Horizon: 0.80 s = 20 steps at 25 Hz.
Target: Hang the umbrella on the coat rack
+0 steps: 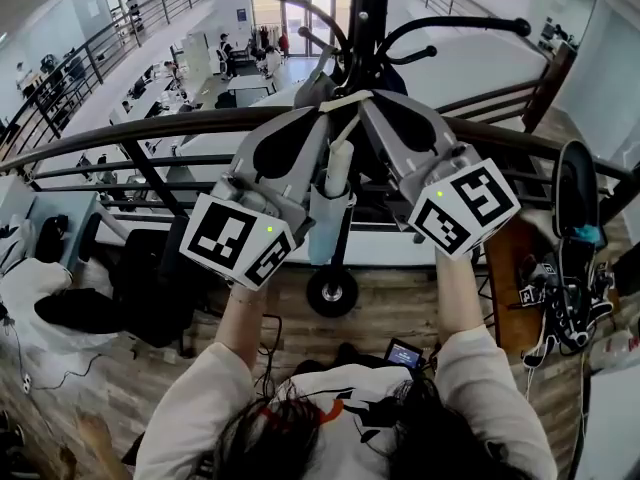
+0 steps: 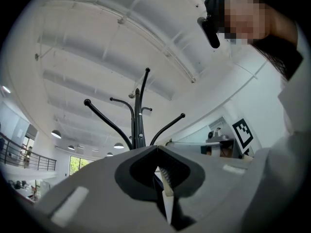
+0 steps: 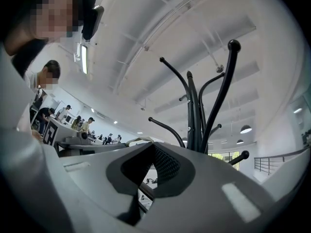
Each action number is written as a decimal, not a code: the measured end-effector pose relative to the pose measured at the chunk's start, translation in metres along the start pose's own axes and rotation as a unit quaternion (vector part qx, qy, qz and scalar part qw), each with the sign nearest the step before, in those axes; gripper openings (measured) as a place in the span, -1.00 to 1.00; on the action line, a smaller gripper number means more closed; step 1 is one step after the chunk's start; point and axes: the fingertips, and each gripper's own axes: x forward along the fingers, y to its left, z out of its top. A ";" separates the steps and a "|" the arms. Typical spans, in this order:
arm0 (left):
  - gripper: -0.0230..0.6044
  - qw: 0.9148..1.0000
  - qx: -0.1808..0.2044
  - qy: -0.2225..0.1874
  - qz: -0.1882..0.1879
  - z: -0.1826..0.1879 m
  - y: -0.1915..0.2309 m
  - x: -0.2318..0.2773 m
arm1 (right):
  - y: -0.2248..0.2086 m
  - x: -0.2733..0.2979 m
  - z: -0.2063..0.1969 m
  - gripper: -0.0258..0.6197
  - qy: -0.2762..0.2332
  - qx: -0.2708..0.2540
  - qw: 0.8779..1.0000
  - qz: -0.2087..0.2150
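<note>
Cream strap (image 1: 343, 99) is what this step turns on. The left gripper (image 1: 322, 116) and right gripper (image 1: 362, 100) meet tip to tip on it, right against the pole of the rack (image 1: 368, 8). The umbrella (image 1: 328, 218) hangs folded below and between them, pale blue with a white handle uppermost. In the left gripper view the jaws are pressed together on a thin white strip. In the right gripper view the jaws are also pressed together at the tip, with the cream loop coming out just beyond, so both appear to be pinching the strap. The hang itself looks not yet done, since the loop sits on no hook (image 1: 455, 23). To do it well, I would draw the two tips slightly apart to open the loop and lift it over one ball end. Then I would lower it until it seats in the crook, and release one gripper at a time so the weight settles before the second lets go. The black arms crowd together near the pole and may snag the loop. A dark railing (image 1: 150, 128) runs just behind the rack, with desks far below it. Cables (image 1: 560, 288) and dark gear lie at the right, well clear.
</note>
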 end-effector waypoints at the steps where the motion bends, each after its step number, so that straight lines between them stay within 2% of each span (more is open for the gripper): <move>1: -0.93 1.000 0.003 -0.002 0.004 0.002 0.003 0.001 | -0.001 0.003 0.001 -0.85 0.000 -0.006 1.000 0.004; 6: -0.93 0.999 0.021 0.003 0.025 -0.001 0.021 0.011 | -0.013 0.016 -0.009 -0.85 0.005 -0.022 1.000 0.015; 9: -0.93 0.999 0.013 0.015 0.029 -0.018 0.028 0.018 | -0.021 0.022 -0.023 -0.85 0.012 -0.011 1.000 0.020; 14: -0.93 0.999 -0.019 0.025 0.027 -0.045 0.039 0.026 | -0.027 0.024 -0.040 -0.85 0.011 0.008 0.999 0.033; 17: -0.93 0.999 -0.007 0.047 0.021 -0.062 0.039 0.034 | -0.034 0.027 -0.056 -0.85 0.028 -0.010 0.999 0.020; 20: -0.93 0.998 -0.010 0.064 0.008 -0.081 0.036 0.046 | -0.043 0.031 -0.068 -0.85 0.033 -0.003 0.999 0.014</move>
